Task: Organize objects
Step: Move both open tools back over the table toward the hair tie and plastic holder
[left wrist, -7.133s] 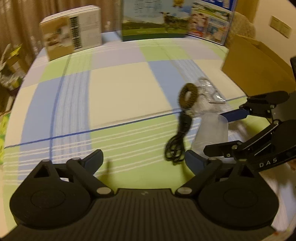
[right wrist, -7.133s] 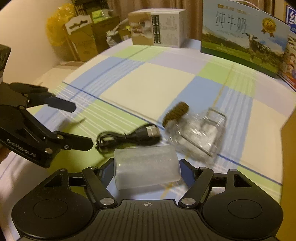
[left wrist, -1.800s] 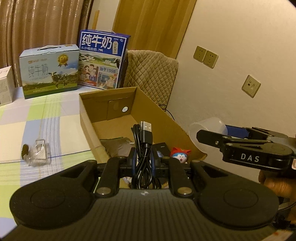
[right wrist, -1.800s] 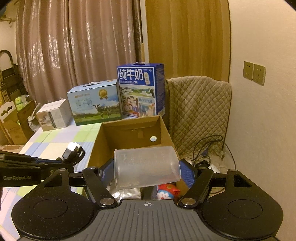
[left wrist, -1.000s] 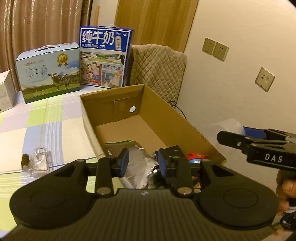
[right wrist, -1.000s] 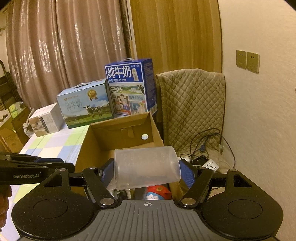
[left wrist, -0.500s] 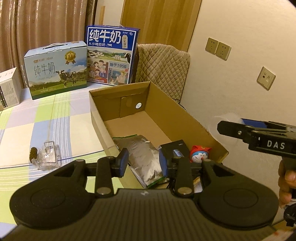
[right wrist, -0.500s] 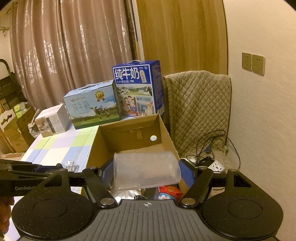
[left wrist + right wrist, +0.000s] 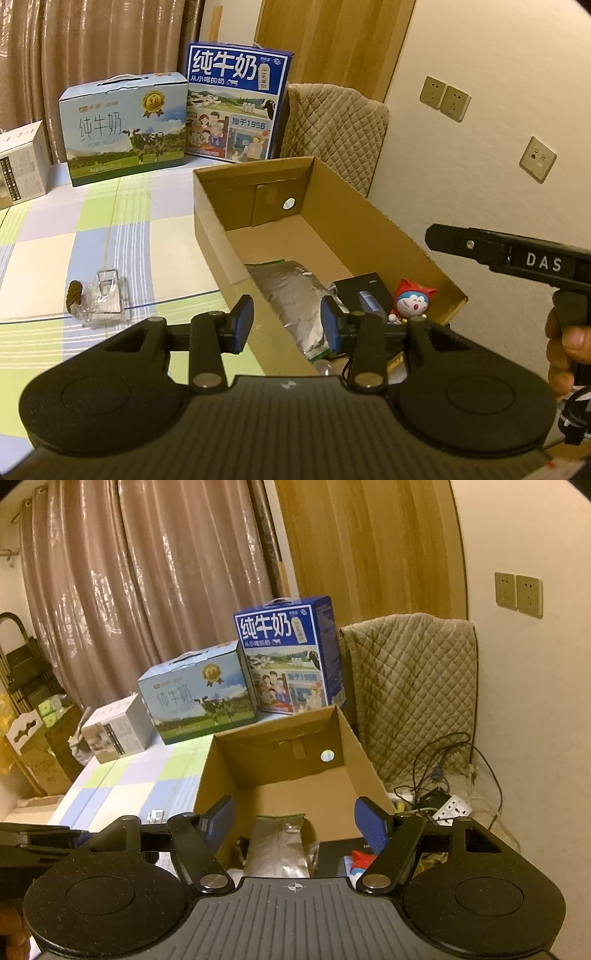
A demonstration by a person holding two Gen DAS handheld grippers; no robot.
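Note:
The open cardboard box (image 9: 373,221) stands on the checked cloth and holds a silver pouch (image 9: 295,295), a black item (image 9: 364,290) and a small red-and-blue cat toy (image 9: 412,301). My left gripper (image 9: 286,325) hovers over the box's near end. Its jaws are opening and nothing is between them. My right gripper (image 9: 295,819) points into the same box (image 9: 280,768) from its near end, open, with nothing between its blue pads (image 9: 369,823). One of its black fingers (image 9: 480,245) reaches in from the right in the left wrist view. A clear packet with a brown hair tie (image 9: 98,299) lies on the cloth left of the box.
Two milk cartons (image 9: 125,125) (image 9: 236,103) and a small white box (image 9: 22,162) stand along the far edge of the cloth. A quilted chair back (image 9: 410,686) is behind the box. Cables and a power strip (image 9: 447,801) lie on the floor to the right. A hand (image 9: 565,350) holds the right gripper.
The clear plastic cup that sat between my right jaws half a second ago is gone from them. My left jaws, which let go of the black cable earlier, have widened a little.

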